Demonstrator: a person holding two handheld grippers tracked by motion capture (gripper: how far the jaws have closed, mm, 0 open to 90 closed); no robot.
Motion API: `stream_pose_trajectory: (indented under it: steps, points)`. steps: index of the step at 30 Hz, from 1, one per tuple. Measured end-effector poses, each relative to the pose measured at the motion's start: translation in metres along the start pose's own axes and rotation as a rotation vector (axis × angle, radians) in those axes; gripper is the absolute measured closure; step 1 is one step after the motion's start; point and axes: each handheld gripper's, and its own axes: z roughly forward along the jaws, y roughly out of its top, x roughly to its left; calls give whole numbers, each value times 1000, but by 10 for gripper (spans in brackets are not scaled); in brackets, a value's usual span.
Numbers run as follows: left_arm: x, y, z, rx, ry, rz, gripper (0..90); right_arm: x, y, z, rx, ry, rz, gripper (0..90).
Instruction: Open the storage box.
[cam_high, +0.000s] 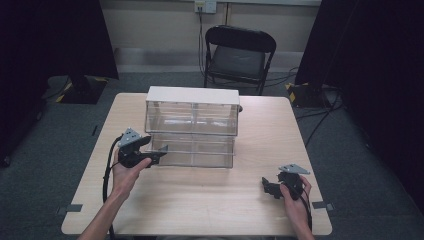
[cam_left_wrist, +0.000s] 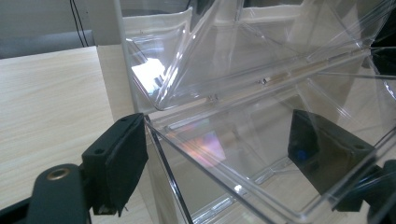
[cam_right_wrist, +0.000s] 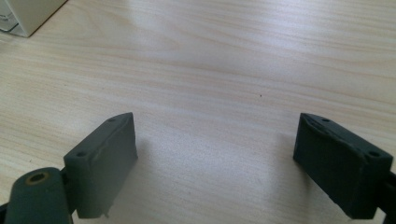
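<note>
From where I stand, the nearest thing is the right gripper (cam_high: 272, 187), held low over the front right part of the desk (cam_high: 210, 200). Its jaws stand wide apart and there is nothing between them, only bare wood. It is well apart from the box and, I think, carries little risk at this moment.

A little farther, the left gripper (cam_high: 157, 155) is at the front left corner of the clear plastic drawer unit (cam_high: 192, 127). In the left gripper view its jaws are spread wide: one jaw is outside the corner, the other is seen through the plastic, so it seems to be inside the lower drawer (cam_left_wrist: 243, 163), which stands pulled forward. The jaws do not press on the wall; nothing is clamped.

The danger I judge is here. The wall is thin and smooth. If the gripper closes at this slanted angle, the pad may slip off the edge, or the drawer may twist in its frame and jam. The unit also looks light and empty; a hard pull or push could slide the whole unit over the desk, or tip it.

Behind the desk stands a black folding chair (cam_high: 240, 55), far from all this.
</note>
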Motion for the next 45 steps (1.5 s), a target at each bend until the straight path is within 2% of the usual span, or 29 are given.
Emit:
stream_pose_trajectory:
  steps: [19, 24, 25, 37, 45]
  points:
    - [1, 1, -1, 4, -4, 5, 205, 0, 0, 0, 0, 0, 0, 126]
    - [0, 1, -1, -9, -11, -8, 210, 0, 0, 0, 0, 0, 0, 126]
    - [1, 2, -2, -9, -21, 1, 202, 0, 0, 0, 0, 0, 0, 126]
    - [-1, 9, -3, -21, -21, 15, 175, 0, 0, 0, 0, 0, 0, 126]
    - [-2, 11, -1, -31, -19, -5, 157, 0, 0, 0, 0, 0, 0, 126]
